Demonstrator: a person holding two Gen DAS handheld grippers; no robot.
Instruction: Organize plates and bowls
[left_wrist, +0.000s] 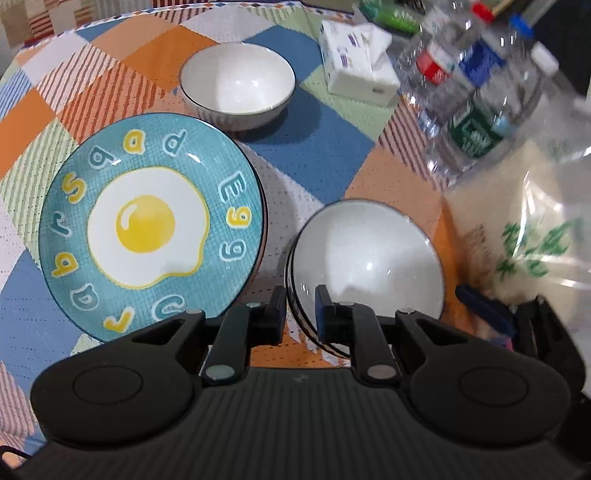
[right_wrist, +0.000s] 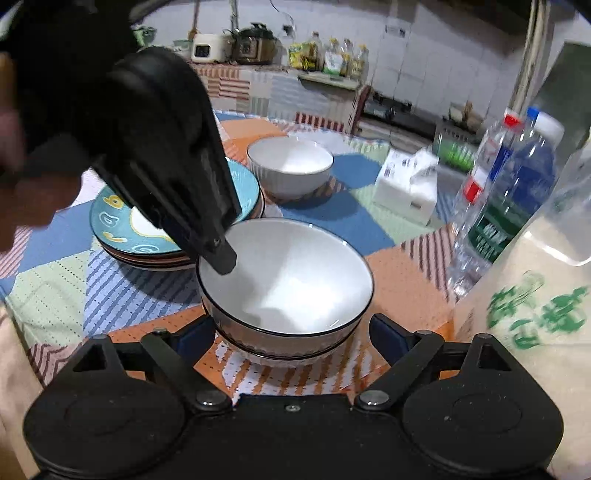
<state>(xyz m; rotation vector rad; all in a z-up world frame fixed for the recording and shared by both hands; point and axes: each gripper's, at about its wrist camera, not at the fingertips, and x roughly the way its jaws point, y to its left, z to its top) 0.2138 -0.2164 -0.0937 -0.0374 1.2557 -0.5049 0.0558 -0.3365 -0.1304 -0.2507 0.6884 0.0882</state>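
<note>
Two nested bowls (right_wrist: 286, 280), left tongs (left_wrist: 300, 306) pinching rim, lone bowl (left_wrist: 237, 83) apart

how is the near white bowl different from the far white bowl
The near bowl sits nested on other bowls, a stack; the far bowl stands alone on the tablecloth. The left tongs pinch the near bowl's rim; nothing touches the far bowl. The near bowl is beside the plate stack, the far one behind it. Both are white, dark-rimmed, upright and empty.
</note>
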